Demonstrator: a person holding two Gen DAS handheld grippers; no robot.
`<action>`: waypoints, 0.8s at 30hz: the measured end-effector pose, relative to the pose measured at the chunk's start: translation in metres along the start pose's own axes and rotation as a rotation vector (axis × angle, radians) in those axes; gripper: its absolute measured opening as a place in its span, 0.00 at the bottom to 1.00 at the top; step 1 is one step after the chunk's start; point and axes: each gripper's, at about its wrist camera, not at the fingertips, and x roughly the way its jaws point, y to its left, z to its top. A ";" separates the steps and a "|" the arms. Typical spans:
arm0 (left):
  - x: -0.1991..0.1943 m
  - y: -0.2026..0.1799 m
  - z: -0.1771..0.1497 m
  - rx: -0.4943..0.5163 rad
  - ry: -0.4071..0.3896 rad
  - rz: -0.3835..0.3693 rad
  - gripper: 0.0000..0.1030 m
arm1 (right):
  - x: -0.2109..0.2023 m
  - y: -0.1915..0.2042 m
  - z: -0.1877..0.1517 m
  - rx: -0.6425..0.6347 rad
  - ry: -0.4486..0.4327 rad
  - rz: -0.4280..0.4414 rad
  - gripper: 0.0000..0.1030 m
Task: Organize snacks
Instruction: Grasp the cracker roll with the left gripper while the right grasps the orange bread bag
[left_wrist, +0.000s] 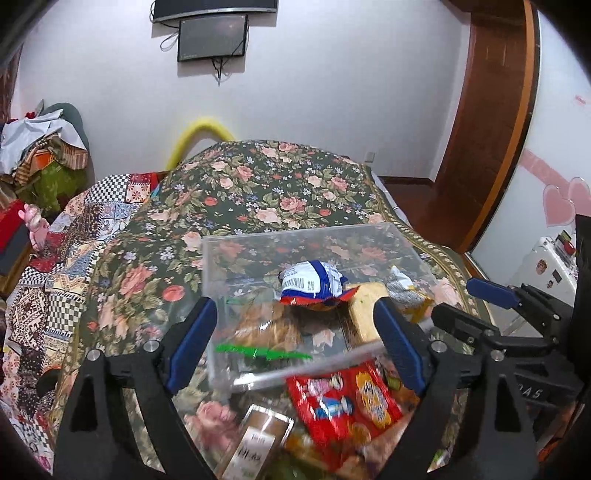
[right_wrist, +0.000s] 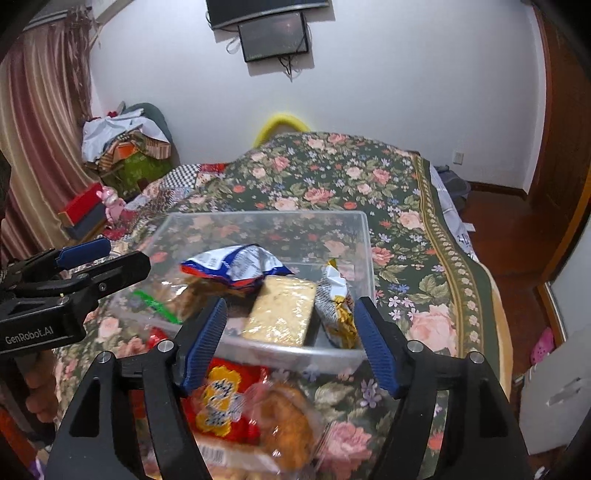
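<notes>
A clear plastic bin (left_wrist: 295, 233) (right_wrist: 369, 258) stands on the floral cloth. In it lie a blue-and-white snack bag (left_wrist: 314, 282) (right_wrist: 236, 266), a pale yellow block (left_wrist: 364, 310) (right_wrist: 282, 312), a silver-yellow packet (left_wrist: 402, 286) (right_wrist: 336, 302) and a clear bag of brown pastries (left_wrist: 266, 325) (right_wrist: 192, 295). In front of the bin lie a red snack bag (left_wrist: 343, 402) (right_wrist: 221, 398), a brown packet (left_wrist: 258, 439) and wrapped bread (right_wrist: 284, 417). My left gripper (left_wrist: 291, 325) (right_wrist: 125, 254) hangs open over the bin's near left side. My right gripper (right_wrist: 291, 314) (left_wrist: 458, 299) is open over the near right side. Neither holds anything.
The floral cloth (left_wrist: 258, 192) covers a raised surface that drops off at the right to a wooden floor (right_wrist: 491, 229). A patchwork quilt (left_wrist: 55, 288) lies left. A clothes pile (right_wrist: 125, 147) and a curtain (right_wrist: 40, 129) stand at the far left, a white cabinet (right_wrist: 554, 398) at the right.
</notes>
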 end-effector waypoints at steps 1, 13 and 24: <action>-0.006 0.001 -0.003 0.003 -0.003 0.002 0.86 | -0.005 0.002 -0.001 -0.003 -0.006 0.005 0.67; -0.036 0.032 -0.060 0.039 0.064 0.048 0.90 | -0.021 0.017 -0.041 -0.036 0.026 0.002 0.75; 0.004 0.070 -0.114 -0.020 0.211 0.068 0.89 | 0.010 -0.004 -0.082 -0.007 0.172 -0.032 0.75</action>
